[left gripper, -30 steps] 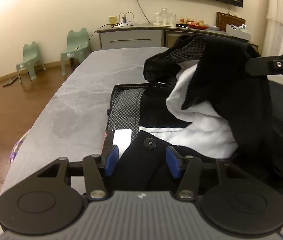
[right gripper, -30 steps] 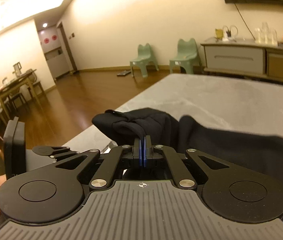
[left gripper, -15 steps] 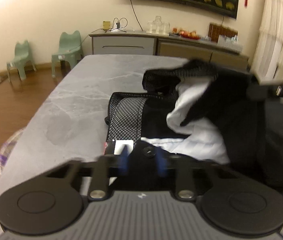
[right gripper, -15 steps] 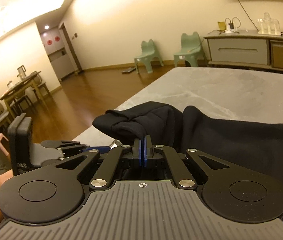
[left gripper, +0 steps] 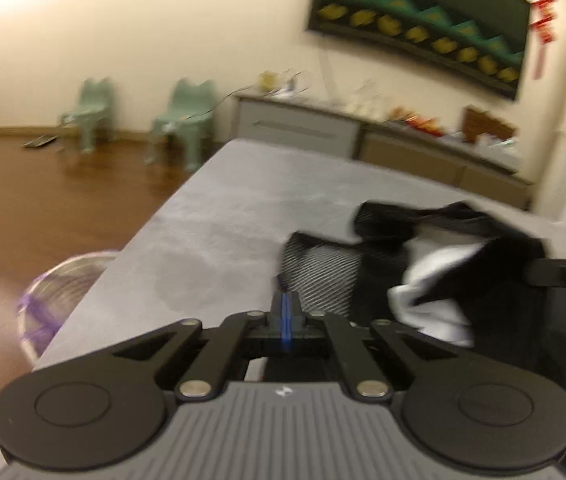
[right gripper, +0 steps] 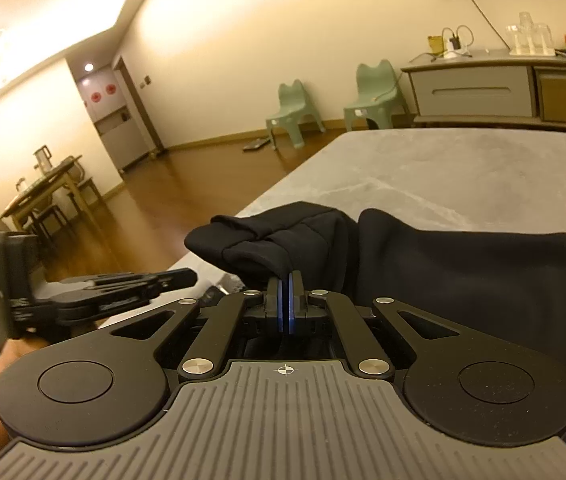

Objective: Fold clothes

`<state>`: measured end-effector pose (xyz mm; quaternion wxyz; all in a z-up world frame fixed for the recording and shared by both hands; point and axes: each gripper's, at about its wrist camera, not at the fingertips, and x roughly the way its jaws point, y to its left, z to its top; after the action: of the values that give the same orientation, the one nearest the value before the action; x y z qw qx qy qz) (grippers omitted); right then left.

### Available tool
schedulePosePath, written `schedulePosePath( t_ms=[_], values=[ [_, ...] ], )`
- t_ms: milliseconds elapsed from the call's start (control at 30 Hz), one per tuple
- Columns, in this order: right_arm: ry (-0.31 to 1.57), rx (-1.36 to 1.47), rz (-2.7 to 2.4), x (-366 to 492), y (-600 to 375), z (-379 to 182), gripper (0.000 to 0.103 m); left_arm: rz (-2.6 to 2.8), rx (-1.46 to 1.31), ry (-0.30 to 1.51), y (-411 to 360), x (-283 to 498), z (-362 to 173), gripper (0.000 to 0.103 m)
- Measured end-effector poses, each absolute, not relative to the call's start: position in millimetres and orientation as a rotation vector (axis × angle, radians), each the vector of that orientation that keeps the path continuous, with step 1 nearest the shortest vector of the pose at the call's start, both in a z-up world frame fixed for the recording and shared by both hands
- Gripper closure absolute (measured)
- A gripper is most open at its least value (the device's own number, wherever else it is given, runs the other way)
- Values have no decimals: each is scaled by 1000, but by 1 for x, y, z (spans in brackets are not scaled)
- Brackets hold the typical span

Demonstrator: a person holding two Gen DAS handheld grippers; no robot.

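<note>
The right hand-held gripper [right gripper: 285, 280] has its blue pads pressed together on a fold of the black fabric garment [right gripper: 463, 268], which bunches just ahead of the pads and spreads rightward over the grey marbled bench [right gripper: 463, 176], near its left edge. The left hand-held gripper [left gripper: 285, 304] also shows its pads closed flat together; whether cloth sits between them cannot be told in the blurred view. Beyond it the garment's mesh lining and white inner layer lie heaped toward the bench's right side. Past the bench's far edge stand two pale green plastic chairs [right gripper: 335, 100] on a brown wooden floor [right gripper: 187, 196] and a grey sideboard [right gripper: 503, 88] against the cream wall.
</note>
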<state>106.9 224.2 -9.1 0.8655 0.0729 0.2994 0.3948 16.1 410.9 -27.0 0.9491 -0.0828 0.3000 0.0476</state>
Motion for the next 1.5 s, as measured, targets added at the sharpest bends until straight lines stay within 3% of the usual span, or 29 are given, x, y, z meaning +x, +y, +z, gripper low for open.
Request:
schedulePosePath(
  t_ms=[100, 167, 267, 300, 367, 433, 500, 600, 667, 700, 733, 800, 900, 967, 1000, 1067, 1133, 1300, 1433, 1500],
  values=[
    [633, 140, 844, 102, 231, -11, 103, 130, -125, 666, 404, 25, -33, 100],
    [633, 122, 861, 97, 239, -12, 103, 132, -178, 653, 411, 20, -24, 91],
    [617, 88, 879, 87, 253, -11, 103, 23, -381, 574, 425, -7, -2, 64],
    [612, 77, 884, 84, 257, -10, 103, -11, -440, 553, 428, -16, 2, 49],
    [604, 65, 891, 80, 264, -9, 103, -85, -559, 516, 433, -31, 6, 45],
    [600, 62, 896, 77, 268, -10, 103, -165, -674, 485, 435, -41, 8, 26],
    [597, 60, 902, 73, 271, -10, 103, -230, -729, 484, 430, -37, 6, 17],
    [601, 44, 914, 66, 276, -10, 103, -240, -757, 509, 421, -20, 1, 16],
    [598, 10, 925, 58, 280, -11, 103, -203, -745, 540, 417, -5, -6, 18],
    [599, -3, 929, 55, 282, -13, 103, -181, -738, 556, 415, 2, -9, 27],
    [599, -16, 932, 52, 283, -14, 103, -153, -715, 580, 413, 9, -15, 57],
    [607, -36, 936, 49, 285, -17, 103, -93, -656, 632, 408, 24, -26, 94],
    [643, -42, 937, 45, 276, -23, 101, -23, -627, 591, 412, 3, -20, 96],
    [645, -27, 931, 36, 247, -22, 86, 0, -670, 504, 428, -34, -9, 96],
    [637, -24, 925, 32, 229, -20, 85, 17, -690, 530, 436, -38, -16, 96],
    [638, -19, 874, 22, 181, -26, 66, 66, -713, 631, 446, -36, -38, 95],
    [684, -12, 779, 18, 133, -38, 64, 127, -717, 742, 448, -27, -59, 95],
    [749, 8, 575, 11, 45, -53, 63, 115, -712, 672, 438, -27, -38, 95],
    [675, -133, 625, -6, 43, -38, 63, 65, -768, 592, 427, -55, -26, 95],
    [627, -260, 695, -18, 58, -36, 61, 123, -782, 660, 425, -58, -39, 95]
  ],
)
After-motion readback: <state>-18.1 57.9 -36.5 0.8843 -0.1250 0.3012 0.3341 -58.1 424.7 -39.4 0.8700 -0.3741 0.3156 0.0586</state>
